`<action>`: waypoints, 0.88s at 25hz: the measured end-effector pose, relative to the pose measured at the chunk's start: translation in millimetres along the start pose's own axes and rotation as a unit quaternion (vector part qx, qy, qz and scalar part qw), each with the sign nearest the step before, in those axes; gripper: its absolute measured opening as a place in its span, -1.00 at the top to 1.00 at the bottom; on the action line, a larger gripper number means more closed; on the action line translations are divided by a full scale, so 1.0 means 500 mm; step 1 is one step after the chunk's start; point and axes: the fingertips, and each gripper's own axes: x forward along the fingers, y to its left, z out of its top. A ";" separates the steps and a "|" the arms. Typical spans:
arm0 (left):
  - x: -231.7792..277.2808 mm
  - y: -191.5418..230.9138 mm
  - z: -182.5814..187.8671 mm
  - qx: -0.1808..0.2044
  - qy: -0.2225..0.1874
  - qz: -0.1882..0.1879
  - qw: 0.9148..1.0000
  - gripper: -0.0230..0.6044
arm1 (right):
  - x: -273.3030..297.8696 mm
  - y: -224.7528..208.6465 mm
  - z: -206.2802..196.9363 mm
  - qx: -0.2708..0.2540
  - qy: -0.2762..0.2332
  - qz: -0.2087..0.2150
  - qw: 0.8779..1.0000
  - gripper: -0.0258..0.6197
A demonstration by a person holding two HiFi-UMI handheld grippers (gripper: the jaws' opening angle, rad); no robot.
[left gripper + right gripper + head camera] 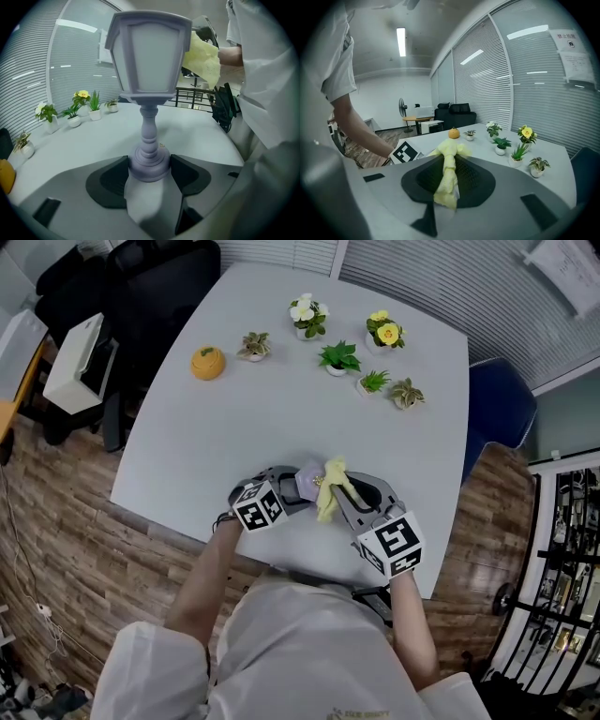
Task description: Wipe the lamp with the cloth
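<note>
A small lavender lantern-shaped lamp (149, 51) stands upright, and my left gripper (149, 171) is shut on its round base. In the head view the lamp (309, 482) sits near the table's front edge, between the left gripper (289, 487) and the right gripper (339, 487). My right gripper (447, 180) is shut on a bunched yellow cloth (447, 173). The cloth (202, 58) lies against the right side of the lamp's head; in the head view the cloth (330, 491) covers part of the lamp.
On the grey table (206, 446) farther back stand an orange pumpkin-like ornament (207, 363) and several small potted plants (338, 358). A black chair (150, 287) is at the far left, a blue chair (502, 409) at the right. The person's torso is just behind the table's front edge.
</note>
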 end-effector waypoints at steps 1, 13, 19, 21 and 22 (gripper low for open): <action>0.000 0.000 0.000 0.000 0.000 0.000 1.000 0.01 | -0.001 0.003 -0.001 -0.003 0.002 -0.002 1.000 0.70; 0.002 0.000 -0.001 -0.004 0.004 -0.003 1.000 0.01 | -0.011 0.041 -0.005 -0.049 0.027 -0.006 0.998 0.70; 0.002 0.002 0.000 -0.004 0.005 -0.003 1.000 0.01 | -0.009 0.055 0.002 -0.089 0.036 -0.014 0.995 0.70; 0.001 0.002 0.001 -0.005 0.004 -0.003 1.000 0.01 | -0.007 0.059 0.005 -0.095 0.035 -0.014 0.995 0.70; 0.001 0.002 0.000 -0.005 0.004 -0.004 1.000 0.01 | -0.006 0.061 0.007 -0.098 0.035 -0.013 0.995 0.70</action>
